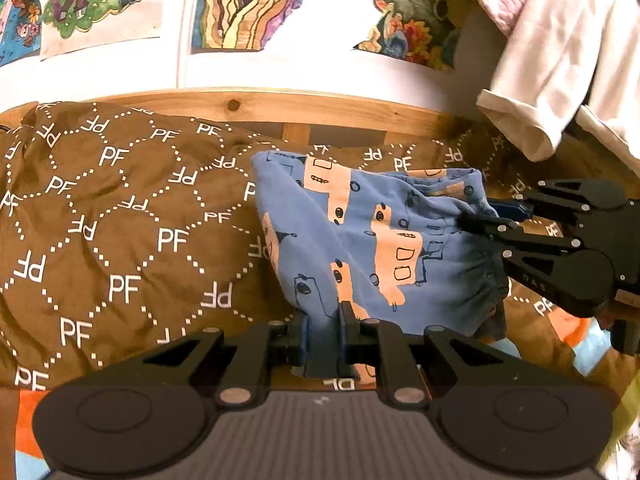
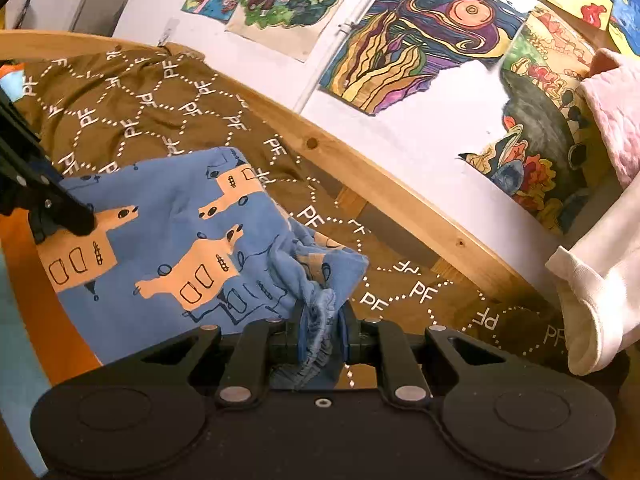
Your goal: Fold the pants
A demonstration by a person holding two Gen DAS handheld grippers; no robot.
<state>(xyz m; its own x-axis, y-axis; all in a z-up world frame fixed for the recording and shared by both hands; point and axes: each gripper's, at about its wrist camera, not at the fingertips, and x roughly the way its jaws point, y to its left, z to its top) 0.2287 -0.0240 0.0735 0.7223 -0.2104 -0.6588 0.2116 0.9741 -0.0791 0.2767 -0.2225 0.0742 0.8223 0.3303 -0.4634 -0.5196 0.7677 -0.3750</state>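
Blue pants [image 1: 360, 240] printed with orange shapes hang stretched between both grippers above a brown bedspread [image 1: 120, 220]. My left gripper [image 1: 323, 320] is shut on one edge of the fabric at the bottom of the left wrist view. It shows again at the far left of the right wrist view as the left gripper [image 2: 86, 224], pinching the pants [image 2: 180, 220]. My right gripper [image 2: 320, 320] is shut on the gathered elastic waistband. In the left wrist view the right gripper [image 1: 476, 220] holds that waistband from the right side.
The brown bedspread [image 2: 140, 100] with white "PF" lettering covers the bed. A wooden bed rail [image 1: 280, 104] runs along the wall behind, below several coloured drawings. A white garment [image 2: 592, 300] and a pink blanket [image 2: 612, 112] hang at the right.
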